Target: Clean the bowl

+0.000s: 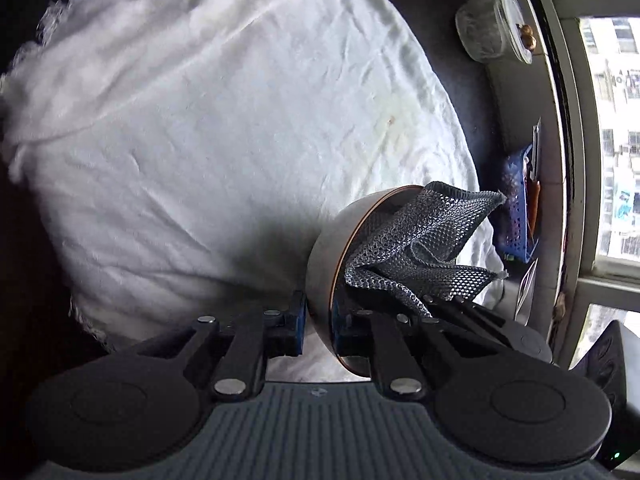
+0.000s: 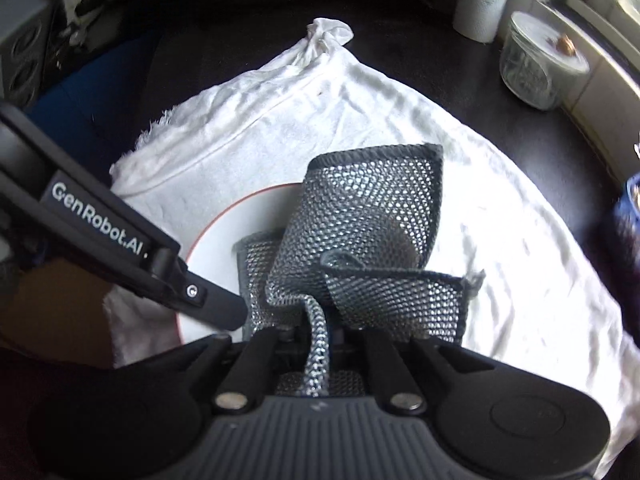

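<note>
A white bowl [image 1: 324,256] with a thin red-brown rim is tilted on its side, and my left gripper [image 1: 318,326] is shut on its rim with blue pads on both sides of the wall. A silver mesh scouring cloth [image 1: 416,240] is bunched up inside the bowl's mouth. In the right wrist view my right gripper [image 2: 316,334] is shut on that mesh cloth [image 2: 360,240], which spreads over the bowl's white interior [image 2: 248,220]. The left gripper's black finger [image 2: 208,300] reaches in from the left onto the bowl's rim.
A crumpled white towel [image 1: 220,120] covers the dark counter under the bowl. A glass jar with lid [image 2: 540,64] and a white paper roll [image 2: 480,0] stand at the back right. A blue basket [image 1: 516,208] sits by the window sill.
</note>
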A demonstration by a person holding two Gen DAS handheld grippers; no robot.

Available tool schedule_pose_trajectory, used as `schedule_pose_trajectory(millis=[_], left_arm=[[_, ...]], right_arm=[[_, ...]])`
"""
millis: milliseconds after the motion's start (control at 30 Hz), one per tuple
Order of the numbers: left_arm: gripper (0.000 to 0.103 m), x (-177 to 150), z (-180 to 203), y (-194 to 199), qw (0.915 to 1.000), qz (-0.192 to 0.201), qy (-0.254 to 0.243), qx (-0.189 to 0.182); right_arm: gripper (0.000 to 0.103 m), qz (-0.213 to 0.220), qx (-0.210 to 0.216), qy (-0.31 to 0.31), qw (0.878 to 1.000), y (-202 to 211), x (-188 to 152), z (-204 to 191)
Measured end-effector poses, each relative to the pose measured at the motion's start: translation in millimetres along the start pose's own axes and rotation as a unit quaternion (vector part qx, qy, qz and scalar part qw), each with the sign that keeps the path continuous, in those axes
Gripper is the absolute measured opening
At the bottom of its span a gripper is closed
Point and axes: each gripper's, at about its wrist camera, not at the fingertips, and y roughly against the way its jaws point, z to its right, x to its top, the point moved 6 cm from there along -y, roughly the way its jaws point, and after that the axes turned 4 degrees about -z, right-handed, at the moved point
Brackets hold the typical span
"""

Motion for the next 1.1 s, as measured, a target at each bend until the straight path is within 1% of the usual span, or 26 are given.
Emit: schedule_pose_trajectory(millis=[67, 133, 167, 200, 233, 267, 300, 367, 400, 467, 533, 567, 633, 667, 700, 733, 767, 800, 833, 867, 933, 967, 1000, 1100], left_arm=[[0.011, -3, 1, -3, 0.9999, -0.004, -0.012, 0.0], [0.013, -5, 2, -6, 0.9996, -0.007, -0.027, 0.001], [0.014, -3, 8, -3, 0.9979, 0.001, -0.062, 0.017], [0.015, -1, 15, 0, 0.9939, 0.007, -0.103, 0.038], [0.015, 0, 27, 3, 0.9833, 0.02, -0.165, 0.074], [0.015, 0, 37, 7, 0.9702, 0.035, -0.215, 0.105], [0.015, 0, 43, 8, 0.9609, 0.043, -0.245, 0.122], [0.016, 4, 58, 13, 0.9333, 0.061, -0.315, 0.162], [0.017, 6, 62, 14, 0.9271, 0.06, -0.33, 0.167], [0.018, 16, 69, 13, 0.9186, 0.048, -0.351, 0.174], [0.018, 23, 73, 8, 0.9067, 0.034, -0.378, 0.184], [0.018, 26, 73, 4, 0.9012, 0.028, -0.387, 0.192], [0.018, 27, 70, -1, 0.8929, 0.016, -0.405, 0.197], [0.015, 25, 66, -4, 0.8913, 0.01, -0.41, 0.194], [0.012, 22, 65, -5, 0.8922, 0.008, -0.409, 0.191], [0.011, 16, 62, -4, 0.895, 0.012, -0.406, 0.184], [0.01, 12, 60, -2, 0.9001, 0.025, -0.398, 0.176], [0.01, 11, 59, 1, 0.9087, 0.033, -0.381, 0.168], [0.01, 12, 53, 3, 0.9282, 0.037, -0.338, 0.151], [0.01, 14, 47, 5, 0.9448, 0.04, -0.296, 0.134], [0.01, 14, 40, 8, 0.9634, 0.037, -0.241, 0.11], [0.01, 12, 35, 8, 0.9713, 0.033, -0.213, 0.1], [0.011, 11, 32, 8, 0.975, 0.031, -0.199, 0.094], [0.011, 8, 24, 9, 0.9844, 0.027, -0.156, 0.076]], right_arm=[[0.005, -0.001, 0.024, -0.004, 1.0, 1, -1, -6], [0.004, -0.005, 0.031, 0.008, 0.999, -1, -3, -15], [0.003, -0.006, 0.015, 0.031, 0.999, -3, -5, -20], [0.003, -0.004, 0.01, 0.033, 0.999, -2, -5, -19], [0.003, -0.003, 0.002, 0.036, 0.999, -1, -5, -18], [0.003, 0.0, -0.016, 0.045, 0.999, 1, -4, -16], [0.003, 0.002, -0.034, 0.055, 0.998, 4, -3, -12], [0.003, 0.006, -0.063, 0.073, 0.995, 10, 0, -4], [0.003, 0.006, -0.077, 0.085, 0.993, 13, 2, -1], [0.003, 0.007, -0.086, 0.106, 0.991, 14, 5, 3], [0.003, 0.006, -0.095, 0.128, 0.987, 14, 9, 6], [0.003, 0.006, -0.094, 0.126, 0.988, 13, 9, 6], [0.003, 0.005, -0.093, 0.123, 0.988, 12, 9, 6], [0.003, 0.004, -0.092, 0.121, 0.988, 11, 9, 6], [0.002, 0.004, -0.092, 0.119, 0.989, 10, 9, 6], [0.002, 0.003, -0.091, 0.118, 0.989, 9, 9, 6], [0.002, 0.003, -0.09, 0.116, 0.989, 8, 9, 6], [0.001, 0.002, -0.09, 0.114, 0.989, 7, 9, 6], [0.001, 0.001, -0.089, 0.113, 0.99, 7, 9, 6], [0.001, 0.001, -0.088, 0.111, 0.99, 6, 9, 6], [0.002, 0.0, -0.086, 0.105, 0.991, 4, 8, 6], [0.002, 0.001, -0.079, 0.09, 0.993, 3, 5, 6], [0.002, 0.002, -0.076, 0.083, 0.994, 3, 3, 4], [0.002, 0.003, -0.043, 0.038, 0.998, 2, 0, 2]])
